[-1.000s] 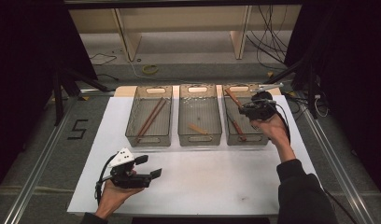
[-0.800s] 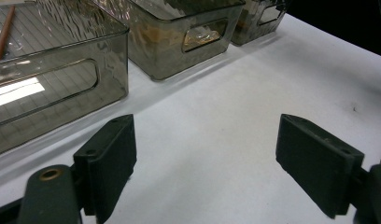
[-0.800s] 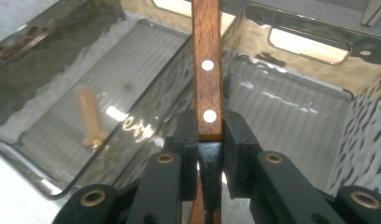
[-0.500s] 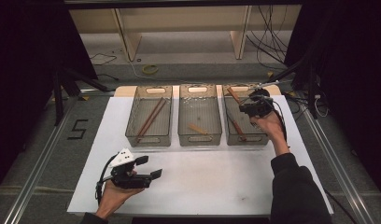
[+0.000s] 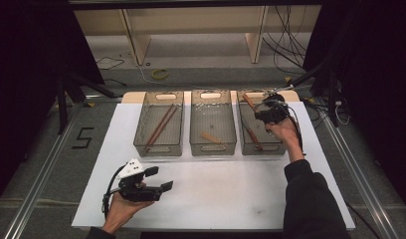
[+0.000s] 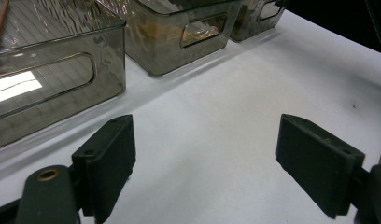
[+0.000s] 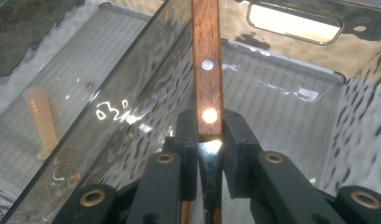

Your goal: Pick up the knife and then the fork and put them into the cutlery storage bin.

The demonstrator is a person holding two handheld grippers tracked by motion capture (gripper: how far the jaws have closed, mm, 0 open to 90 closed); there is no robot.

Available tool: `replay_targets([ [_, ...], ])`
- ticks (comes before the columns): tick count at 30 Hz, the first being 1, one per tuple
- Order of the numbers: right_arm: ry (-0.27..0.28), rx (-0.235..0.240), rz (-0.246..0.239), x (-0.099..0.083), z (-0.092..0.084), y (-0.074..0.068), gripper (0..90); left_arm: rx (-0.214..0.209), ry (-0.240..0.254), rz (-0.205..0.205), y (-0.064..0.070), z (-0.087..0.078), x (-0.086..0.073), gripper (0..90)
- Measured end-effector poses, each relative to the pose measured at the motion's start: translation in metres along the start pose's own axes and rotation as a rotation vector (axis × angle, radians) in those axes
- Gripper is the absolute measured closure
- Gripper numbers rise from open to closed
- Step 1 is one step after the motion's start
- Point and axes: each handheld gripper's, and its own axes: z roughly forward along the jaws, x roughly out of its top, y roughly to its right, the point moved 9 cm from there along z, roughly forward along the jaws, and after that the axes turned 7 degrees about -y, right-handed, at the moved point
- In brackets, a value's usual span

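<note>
So right now I've got the right gripper (image 5: 268, 113) down inside the right-hand bin (image 5: 277, 145), jaws clamped on a wooden-handled utensil (image 7: 207, 65). In the right gripper view the jaws pinch it right where the brown riveted handle meets a dark shiny blade or shaft, so I'm guessing a knife, but can't swear to it. The handle runs up and away toward the far wall of the bin.

My read: this is the grab step of a sorting job, grip made, nothing lifted yet. The next move calls for a straight pull up so the handle clears the bin wall without snagging, then a carry over to whichever bin it belongs in. The grip looks narrow and close to one end, so the thing could swing once it's free. I'd go slow.

The left gripper (image 5: 150, 184) is parked low over the white table (image 5: 221, 199) on the near side, jaws wide apart with nothing between them.

Bins, left to right from the high view:
- left bin (image 5: 141, 144): a pair of long brown sticks (image 5: 160, 124), chopsticks I think
- middle bin (image 5: 213, 147): one small pale wooden piece (image 5: 210, 137)
- right-hand bin: the utensil I'm holding, plus another brown-handled piece (image 5: 253, 135) lying toward the near end
</note>
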Motion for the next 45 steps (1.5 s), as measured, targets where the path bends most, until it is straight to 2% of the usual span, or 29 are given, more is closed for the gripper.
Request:
replay_targets([
  [6, -0.018, -0.002, 0.017, -0.001, 0.007, 0.001, 77.0, -0.002, -0.001, -0.003, 0.0, 0.0, 0.0, 19.1],
  [11, -0.007, 0.025, 0.038, 0.002, 0.006, -0.001, 61.5, -0.002, -0.002, -0.003, 0.0, 0.0, 0.0, 19.1],
  [20, 0.023, 0.058, 0.028, 0.003, -0.002, -0.008, 51.5, -0.001, 0.003, -0.002, 0.0, 0.0, 0.0, 18.9],
  [30, 0.101, 0.128, -0.009, 0.007, -0.023, -0.039, 41.3, 0.0, 0.01, -0.007, 0.0, -0.001, 0.001, 18.8],
  [37, 0.146, 0.166, -0.032, 0.0, -0.039, -0.061, 38.2, -0.005, 0.015, -0.008, 0.0, -0.001, 0.001, 18.7],
  [45, 0.184, 0.201, -0.044, -0.012, -0.048, -0.076, 35.4, -0.008, 0.016, -0.007, 0.0, 0.0, 0.002, 18.6],
])
